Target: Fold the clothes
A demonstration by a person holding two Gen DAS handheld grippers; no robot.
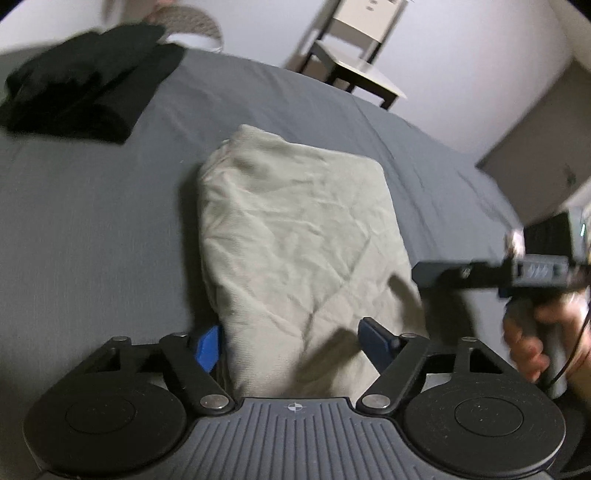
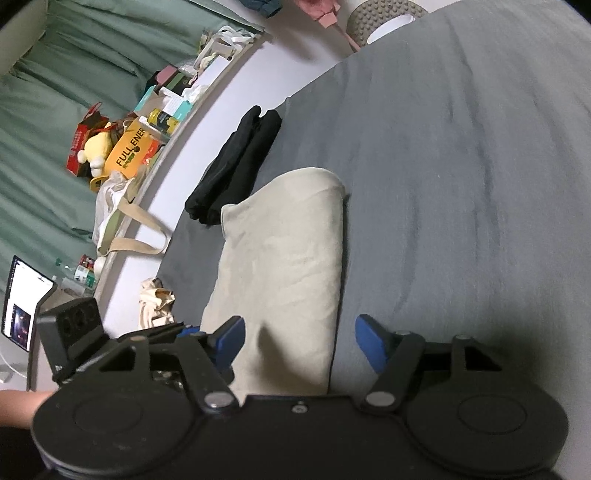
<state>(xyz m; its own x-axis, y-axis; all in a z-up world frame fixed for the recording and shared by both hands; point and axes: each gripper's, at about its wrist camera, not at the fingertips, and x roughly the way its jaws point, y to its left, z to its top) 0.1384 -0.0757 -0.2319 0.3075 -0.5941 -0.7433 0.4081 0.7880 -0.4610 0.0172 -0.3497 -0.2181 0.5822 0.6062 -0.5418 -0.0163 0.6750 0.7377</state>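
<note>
A beige garment (image 1: 295, 236) lies folded into a long rectangle on the grey bed sheet (image 1: 92, 221). Its near end sits between the blue fingers of my left gripper (image 1: 291, 345), which is open with the cloth loose between them. In the right wrist view the same beige garment (image 2: 288, 251) runs away from my right gripper (image 2: 301, 341), also open, straddling the near end. A pile of folded black clothes (image 1: 88, 85) rests at the far left of the bed, seen as the black clothes (image 2: 236, 162) beyond the beige piece. A hand (image 1: 532, 339) holds the right tool.
A pale chair (image 1: 354, 55) stands past the bed's far edge, a woven basket (image 1: 192, 26) near the black pile. A cluttered ledge (image 2: 147, 122) with a tote bag (image 2: 122, 218) runs along the bed before a green curtain (image 2: 55, 74). A lit screen (image 2: 26, 299) is low left.
</note>
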